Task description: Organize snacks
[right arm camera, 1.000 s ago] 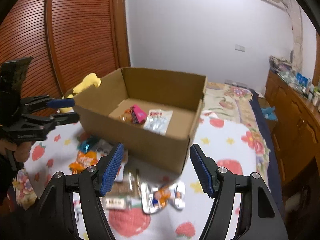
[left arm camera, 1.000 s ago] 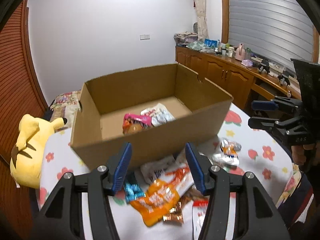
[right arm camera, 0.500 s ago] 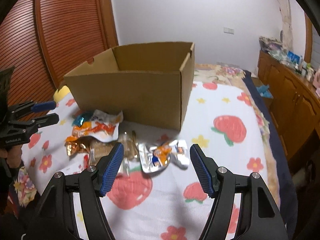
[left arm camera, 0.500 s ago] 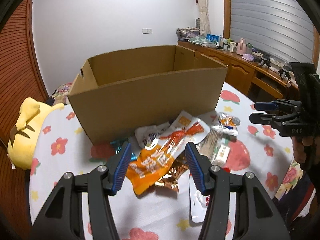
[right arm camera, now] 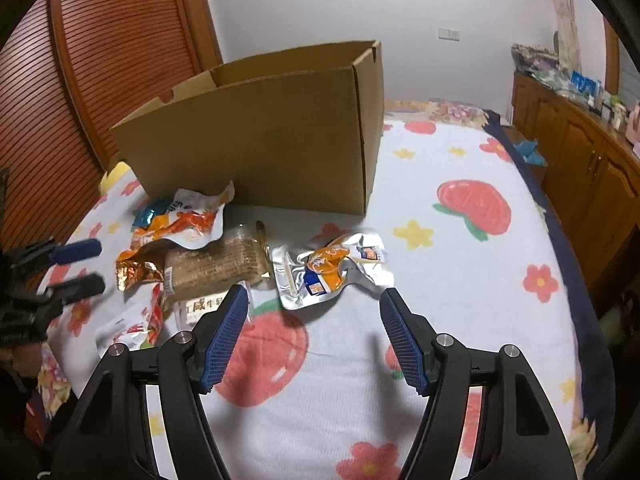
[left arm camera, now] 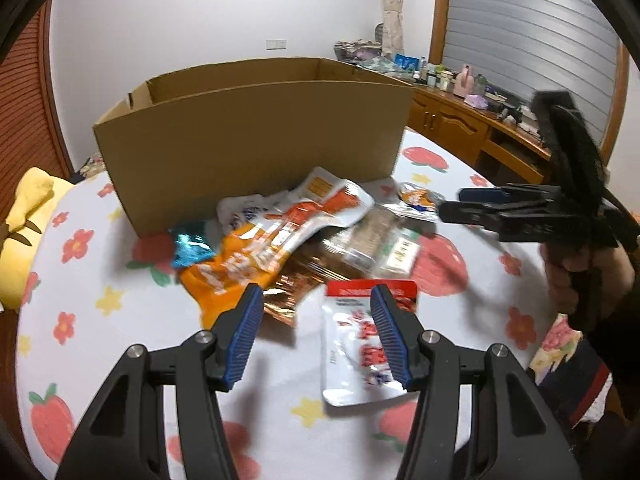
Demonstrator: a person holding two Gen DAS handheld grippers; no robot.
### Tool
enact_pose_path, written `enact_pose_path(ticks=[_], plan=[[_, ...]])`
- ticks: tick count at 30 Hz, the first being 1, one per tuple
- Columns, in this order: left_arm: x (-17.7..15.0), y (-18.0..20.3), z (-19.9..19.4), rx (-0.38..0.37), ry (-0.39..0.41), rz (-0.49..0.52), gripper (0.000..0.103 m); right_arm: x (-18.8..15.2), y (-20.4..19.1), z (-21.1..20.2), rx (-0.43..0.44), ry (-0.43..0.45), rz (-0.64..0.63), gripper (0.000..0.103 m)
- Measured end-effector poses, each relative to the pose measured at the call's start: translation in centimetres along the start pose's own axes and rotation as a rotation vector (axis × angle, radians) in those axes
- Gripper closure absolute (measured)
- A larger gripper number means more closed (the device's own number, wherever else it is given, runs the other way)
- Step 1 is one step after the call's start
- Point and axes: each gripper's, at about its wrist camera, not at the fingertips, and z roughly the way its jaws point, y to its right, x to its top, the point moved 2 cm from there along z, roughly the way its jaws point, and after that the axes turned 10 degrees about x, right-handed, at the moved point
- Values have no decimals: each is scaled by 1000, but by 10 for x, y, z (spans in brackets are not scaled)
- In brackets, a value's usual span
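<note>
Your left claw point(left arm camera: 316, 332) hovers wide above the red-white pouch point(left arm camera: 362, 344); your right claw point(right arm camera: 314, 336), also wide, hangs near the silver packet point(right arm camera: 328, 270), both before the cardboard box point(left arm camera: 248, 140).

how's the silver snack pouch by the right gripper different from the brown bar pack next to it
The silver snack pouch is shiny foil with an orange and blue print; the brown bar pack is clear wrap showing brown contents. The pouch is crumpled and lies alone, while the bar pack is flatter, blockier and touches the snack pile. Both lie on the tablecloth, outside the cardboard box.
</note>
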Motion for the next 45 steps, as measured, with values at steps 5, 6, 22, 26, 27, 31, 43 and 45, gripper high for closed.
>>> enact_pose_path(ticks=[5, 6, 22, 26, 27, 31, 43, 45], plan=[[-5, 11, 3, -18, -11, 1, 47, 3, 6, 11, -21, -14, 32, 33], [-6, 13, 4, -21, -14, 2, 47, 3, 9, 14, -31, -14, 39, 33], [-16, 27, 21, -26, -74, 18, 45, 17, 8, 43, -85, -94, -89, 26], [-17, 28, 24, -24, -72, 24, 44, 15, 11, 44, -82, -121, -101, 23], [-17, 29, 24, -21, -69, 29, 44, 14, 11, 45, -76, -136, -109, 23], [-17, 33, 24, -11, -60, 40, 42, 13, 9, 47, -85, -152, -144, 21], [-20, 37, 24, 19, -41, 80, 38, 16, 11, 42, -6, -135, -115, 49], [-20, 37, 23, 22, -45, 79, 38, 15, 13, 37, 9, -123, -102, 65]])
